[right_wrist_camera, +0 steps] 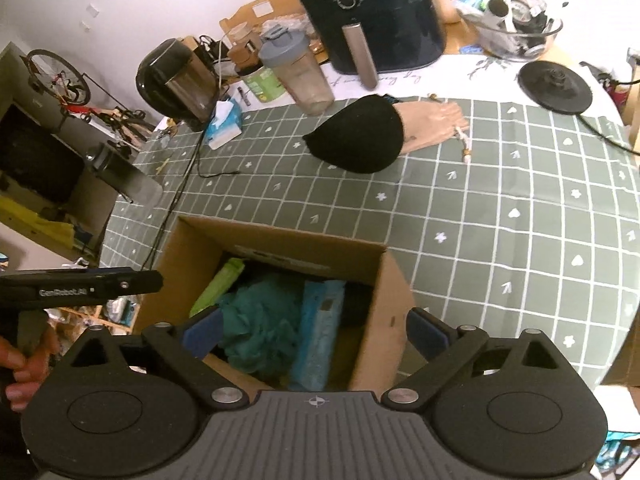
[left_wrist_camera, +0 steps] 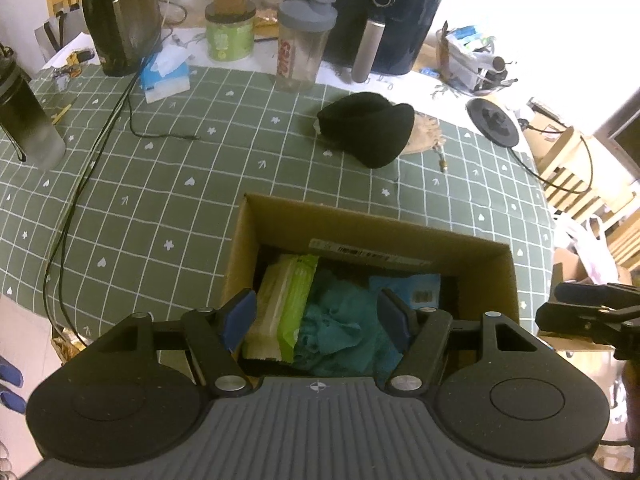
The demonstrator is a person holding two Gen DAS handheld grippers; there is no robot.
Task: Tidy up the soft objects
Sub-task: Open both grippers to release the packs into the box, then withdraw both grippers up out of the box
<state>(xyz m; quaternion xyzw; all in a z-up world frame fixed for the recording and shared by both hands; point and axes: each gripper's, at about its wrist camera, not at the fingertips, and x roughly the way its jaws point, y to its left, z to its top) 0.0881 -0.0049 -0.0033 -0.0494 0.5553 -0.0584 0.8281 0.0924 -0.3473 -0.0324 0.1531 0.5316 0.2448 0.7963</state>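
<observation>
An open cardboard box (left_wrist_camera: 320, 220) stands at the near edge of the green checked tablecloth. Inside lie a crumpled teal cloth (left_wrist_camera: 340, 320), a green-and-white wipes pack (left_wrist_camera: 280, 300) and a blue pack (left_wrist_camera: 416, 284). My left gripper (left_wrist_camera: 316, 320) hovers open over the box, nothing pressed between its blue pads. My right gripper (right_wrist_camera: 316, 332) is wide open above the box (right_wrist_camera: 280, 236), over the teal cloth (right_wrist_camera: 260, 320) and blue pack (right_wrist_camera: 320, 332). A black knit hat (left_wrist_camera: 368, 128) (right_wrist_camera: 360, 140) lies on the table beyond, partly covering a tan pouch (right_wrist_camera: 432, 124).
At the back stand a black kettle (left_wrist_camera: 120, 16), a shaker bottle (left_wrist_camera: 300, 52), an air fryer (left_wrist_camera: 380, 12) and a tissue box (left_wrist_camera: 166, 76). A black cable (left_wrist_camera: 96, 152) runs over the left. A dark bottle (left_wrist_camera: 24, 120) stands far left, a kettle base (right_wrist_camera: 554, 86) right.
</observation>
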